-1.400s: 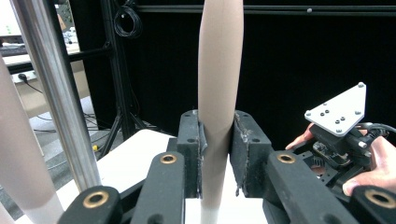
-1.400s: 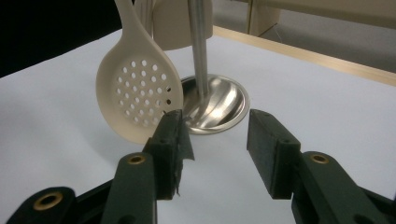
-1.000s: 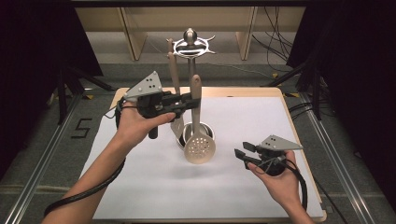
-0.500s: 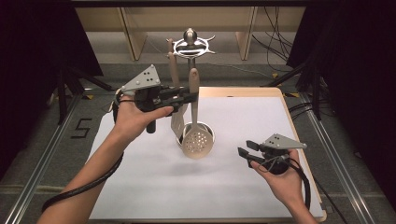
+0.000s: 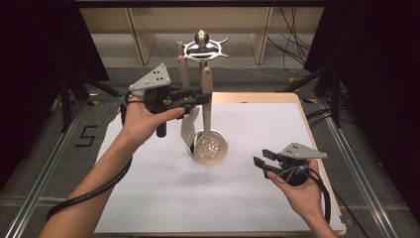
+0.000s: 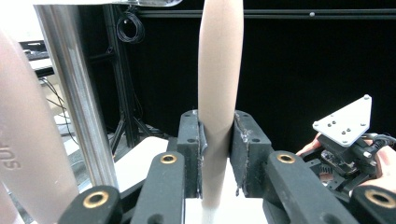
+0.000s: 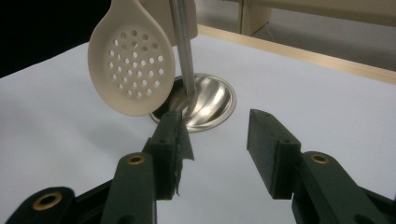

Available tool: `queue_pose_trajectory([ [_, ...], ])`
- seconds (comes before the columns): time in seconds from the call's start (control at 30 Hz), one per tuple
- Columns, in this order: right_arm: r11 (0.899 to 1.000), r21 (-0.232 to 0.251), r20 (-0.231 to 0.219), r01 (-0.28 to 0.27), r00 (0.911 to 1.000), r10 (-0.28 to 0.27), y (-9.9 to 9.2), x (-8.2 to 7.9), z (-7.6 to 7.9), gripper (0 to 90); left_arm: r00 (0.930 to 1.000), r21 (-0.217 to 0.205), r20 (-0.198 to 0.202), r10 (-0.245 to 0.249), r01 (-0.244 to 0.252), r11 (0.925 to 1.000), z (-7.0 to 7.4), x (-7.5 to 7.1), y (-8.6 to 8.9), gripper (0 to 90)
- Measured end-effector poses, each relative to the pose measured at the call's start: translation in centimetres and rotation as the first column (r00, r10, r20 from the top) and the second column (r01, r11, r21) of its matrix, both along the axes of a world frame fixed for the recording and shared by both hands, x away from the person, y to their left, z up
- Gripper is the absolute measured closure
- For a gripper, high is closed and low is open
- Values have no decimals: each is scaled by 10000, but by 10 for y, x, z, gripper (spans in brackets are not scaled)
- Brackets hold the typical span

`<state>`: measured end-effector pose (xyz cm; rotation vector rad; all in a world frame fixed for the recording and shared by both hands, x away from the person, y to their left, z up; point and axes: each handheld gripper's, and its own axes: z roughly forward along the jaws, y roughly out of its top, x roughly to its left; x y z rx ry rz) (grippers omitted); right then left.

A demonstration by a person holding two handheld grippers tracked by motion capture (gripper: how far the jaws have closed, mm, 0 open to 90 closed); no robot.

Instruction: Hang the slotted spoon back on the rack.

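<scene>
At the utensil stand [image 5: 200,49], your left gripper [image 5: 198,98] is clamped on the handle of the slotted spoon [image 5: 211,147], which hangs upright beside the stand's pole, its perforated head just above the round metal base [image 7: 210,105]. Judged from this, the spoon is neither hooked on the top ring nor set down; that step remains. A second utensil [image 5: 189,129] hangs alongside. Your right gripper [image 5: 264,162] rests idle, jaws apart and empty. The white table cover [image 5: 148,198] is bare; dark curtains surround the rig.
</scene>
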<state>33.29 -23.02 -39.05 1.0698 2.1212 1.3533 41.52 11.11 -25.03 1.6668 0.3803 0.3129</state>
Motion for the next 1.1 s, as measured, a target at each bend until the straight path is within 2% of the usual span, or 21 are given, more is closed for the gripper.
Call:
queue_pose_trajectory([
  [0.1,10000,-46,-37,46,10000,-46,0,-1,0,566,10000,13,4,36,-36,10000,1,0,1,741],
  [0.13,9997,143,-210,173,9996,-170,2,-2,0,565,10000,26,16,40,-40,10000,1,0,2,741],
  [0.23,9998,140,-450,140,9989,-133,3,-3,1,565,10000,42,-11,45,-45,10000,2,3,3,741],
  [0.37,9998,193,-337,31,9994,-25,3,-2,1,564,10000,9,-74,8,-8,10000,3,6,5,741],
  [0.47,9999,-106,-76,-6,10000,5,0,-1,3,564,9998,-46,-216,-52,51,10000,2,9,6,741],
  [0.53,9998,157,-492,114,9987,-106,2,-4,4,564,9995,-59,-301,-73,71,10000,0,10,6,741],
  [0.73,9999,121,-394,19,9992,-14,2,-3,3,563,9991,-110,-390,-139,135,9998,-1,13,7,740],
  [0.83,9999,-72,-72,-83,9999,82,1,0,2,563,9988,-112,-451,-215,210,9997,0,14,8,740],
  [0.9,10000,-63,-102,-76,9999,75,1,-1,2,563,9986,-120,-486,-217,211,9997,0,15,8,739],
  [0.93,9999,121,-374,7,9993,-2,3,-2,2,563,9986,-112,-490,-212,207,9997,0,15,9,739],
  [1.1,9999,131,-396,23,9992,-18,3,-3,2,563,9982,-175,-561,-228,219,9996,0,16,9,738],
])
